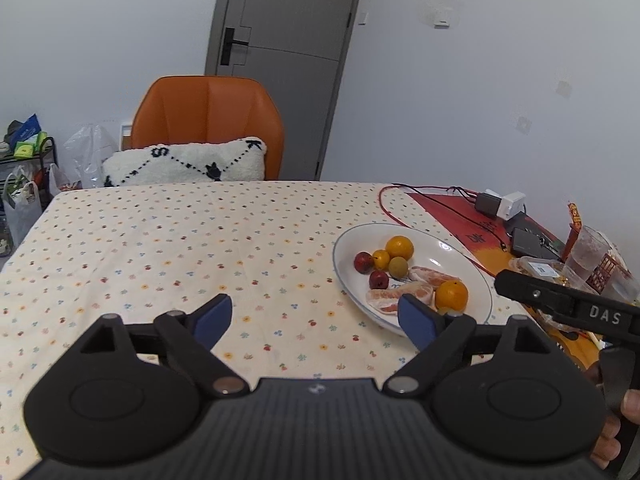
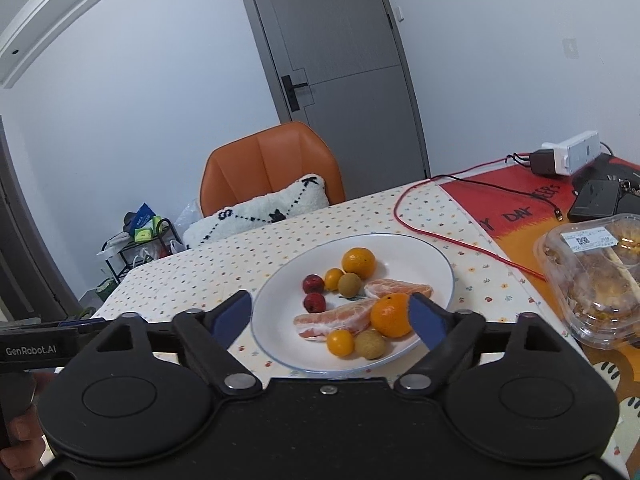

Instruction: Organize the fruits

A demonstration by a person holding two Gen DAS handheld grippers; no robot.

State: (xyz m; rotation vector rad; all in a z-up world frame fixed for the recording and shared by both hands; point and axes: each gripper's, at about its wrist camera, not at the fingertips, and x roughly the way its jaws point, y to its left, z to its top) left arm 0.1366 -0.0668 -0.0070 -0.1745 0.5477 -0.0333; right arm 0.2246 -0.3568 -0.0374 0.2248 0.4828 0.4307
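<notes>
Orange padded chair (image 2: pixel 272 164) with white fleecy cushion (image 2: pixel 256 216) at the far left table edge. Nearer, left gripper (image 1: pixel 316 318) gaping wide above the dotted cloth (image 1: pixel 160 248), empty. Mid-table, white blue-rimmed plate (image 2: pixel 420 252) bearing oranges, small red, yellow and tan fruits, and peeled pomelo segments (image 2: pixel 336 318). Right gripper (image 2: pixel 332 316) spread wide over the near rim, blue pad hiding part of one orange (image 2: pixel 390 316). Red cable (image 2: pixel 440 236) curling past, then clear plastic food box (image 2: pixel 592 276), cut off at the frame edge.
</notes>
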